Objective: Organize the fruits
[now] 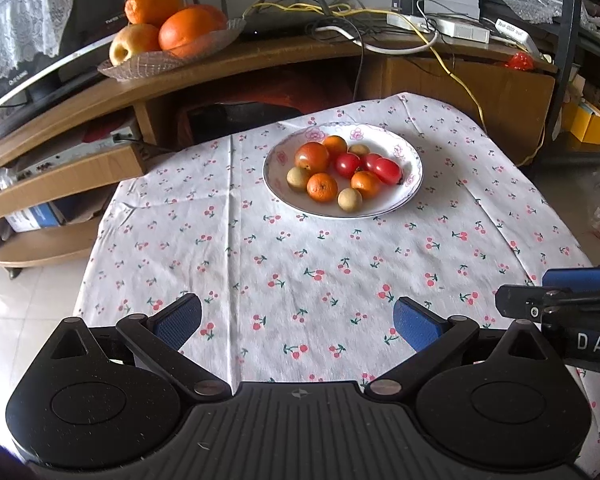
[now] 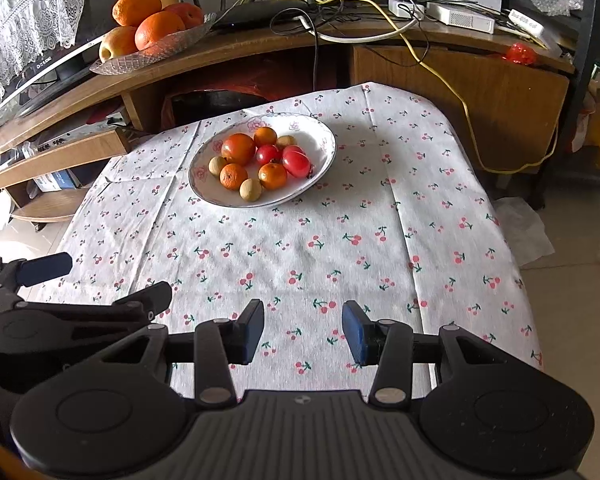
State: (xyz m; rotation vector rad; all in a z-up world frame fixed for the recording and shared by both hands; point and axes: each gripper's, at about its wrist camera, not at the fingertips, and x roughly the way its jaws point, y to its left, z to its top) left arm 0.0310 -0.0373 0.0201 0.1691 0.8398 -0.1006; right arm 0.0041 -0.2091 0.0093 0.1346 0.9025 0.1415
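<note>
— What covers the table?
— A white cherry-print tablecloth (image 1: 300,264), creased along its folds.
— And behind it?
— A curved wooden TV stand (image 2: 260,46). On top, a black router (image 1: 276,26) with raised antennas, a yellow cable (image 2: 452,84) trailing down the cabinet front, and a white power strip (image 1: 440,26).
— At far left?
— A lace curtain (image 1: 24,12) hanging over a television (image 2: 48,68).

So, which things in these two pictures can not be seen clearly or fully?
- Right hand-held gripper in the left wrist view: cut off by the right edge.
- Red cherry tomatoes in the white flowered plate: they overlap, so the exact count is unclear.
- Glass dish of big oranges: back fruit is hidden by front ones.
- Small red item on the wooden shelf: too small to identify.
</note>
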